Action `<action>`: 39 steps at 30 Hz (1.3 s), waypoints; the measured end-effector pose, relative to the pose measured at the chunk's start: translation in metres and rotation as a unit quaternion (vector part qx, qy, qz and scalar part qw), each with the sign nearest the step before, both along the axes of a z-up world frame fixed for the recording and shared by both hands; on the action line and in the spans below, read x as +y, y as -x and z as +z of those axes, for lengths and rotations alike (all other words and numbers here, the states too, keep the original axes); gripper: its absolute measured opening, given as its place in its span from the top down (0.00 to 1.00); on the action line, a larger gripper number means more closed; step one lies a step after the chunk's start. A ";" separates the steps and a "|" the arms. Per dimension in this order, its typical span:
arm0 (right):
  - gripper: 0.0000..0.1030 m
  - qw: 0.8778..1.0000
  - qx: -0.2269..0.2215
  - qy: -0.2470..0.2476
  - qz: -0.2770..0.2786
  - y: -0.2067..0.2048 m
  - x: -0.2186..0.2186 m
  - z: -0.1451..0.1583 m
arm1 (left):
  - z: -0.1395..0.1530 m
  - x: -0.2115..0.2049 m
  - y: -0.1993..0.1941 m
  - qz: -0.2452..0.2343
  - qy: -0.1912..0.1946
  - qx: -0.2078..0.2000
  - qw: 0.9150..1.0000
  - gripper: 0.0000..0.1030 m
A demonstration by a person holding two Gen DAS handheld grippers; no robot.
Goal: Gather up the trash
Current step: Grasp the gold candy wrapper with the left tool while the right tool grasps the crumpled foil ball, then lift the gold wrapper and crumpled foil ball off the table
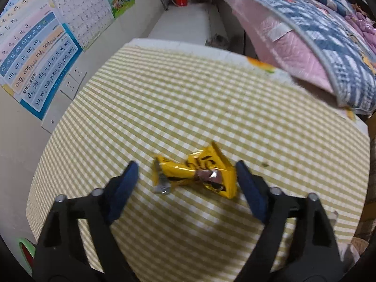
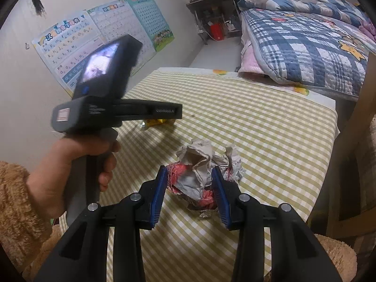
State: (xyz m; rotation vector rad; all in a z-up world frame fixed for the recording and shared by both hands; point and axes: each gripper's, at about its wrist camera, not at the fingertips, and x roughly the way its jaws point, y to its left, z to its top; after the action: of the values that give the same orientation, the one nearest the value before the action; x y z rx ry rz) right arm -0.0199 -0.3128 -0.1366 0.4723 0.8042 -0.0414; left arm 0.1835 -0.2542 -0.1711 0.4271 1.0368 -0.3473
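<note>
A crumpled yellow wrapper [image 1: 195, 174] with a torn silver end lies on the green-checked tablecloth [image 1: 188, 94]. My left gripper [image 1: 185, 164] points down over it, open, with a blue pad on each side; the right pad is close to the wrapper's edge and the left pad stands apart from it. In the right wrist view a hand [image 2: 70, 164] holds that left gripper's body over the wrapper [image 2: 155, 122]. Nearer, a wad of crumpled grey and red paper [image 2: 197, 176] rests on the cloth, and my right gripper [image 2: 189, 170] is shut on it, pads against both sides.
A wall with learning posters [image 1: 35, 58] and sockets runs along the table's left side. A bed with a blue plaid quilt [image 2: 305, 42] stands beyond the far right edge. A wooden frame [image 2: 352, 141] rises at the right. A fuzzy tan sleeve [image 2: 16, 211] is at lower left.
</note>
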 end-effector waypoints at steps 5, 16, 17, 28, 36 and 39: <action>0.62 1.000 0.001 0.004 0.006 -0.002 0.003 -0.003 | 0.000 0.008 -0.001 0.012 0.019 0.001 1.000 0.36; 0.61 1.000 0.003 0.027 0.015 0.000 0.013 -0.003 | 0.033 0.064 0.021 0.039 0.070 -0.008 0.997 0.52; 0.61 0.999 0.004 0.030 0.016 0.000 0.015 -0.003 | 0.038 0.074 0.027 0.044 0.077 -0.010 0.996 0.52; 0.61 0.996 0.025 0.075 0.037 -0.005 0.039 -0.003 | 0.080 0.182 0.095 0.095 0.118 -0.041 0.988 0.52; 0.66 0.997 0.025 0.044 0.057 -0.002 0.061 0.020 | 0.092 0.228 0.136 0.111 0.127 -0.067 0.983 0.52; 0.66 0.997 0.023 0.032 0.064 -0.001 0.074 0.033 | 0.095 0.241 0.146 0.109 0.130 -0.068 0.983 0.52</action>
State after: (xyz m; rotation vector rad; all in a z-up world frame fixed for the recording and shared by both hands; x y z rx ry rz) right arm -0.0191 -0.2384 -0.1041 0.3597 0.8754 0.0413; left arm 0.0373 -0.0128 -0.0764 0.0976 0.8805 -0.2490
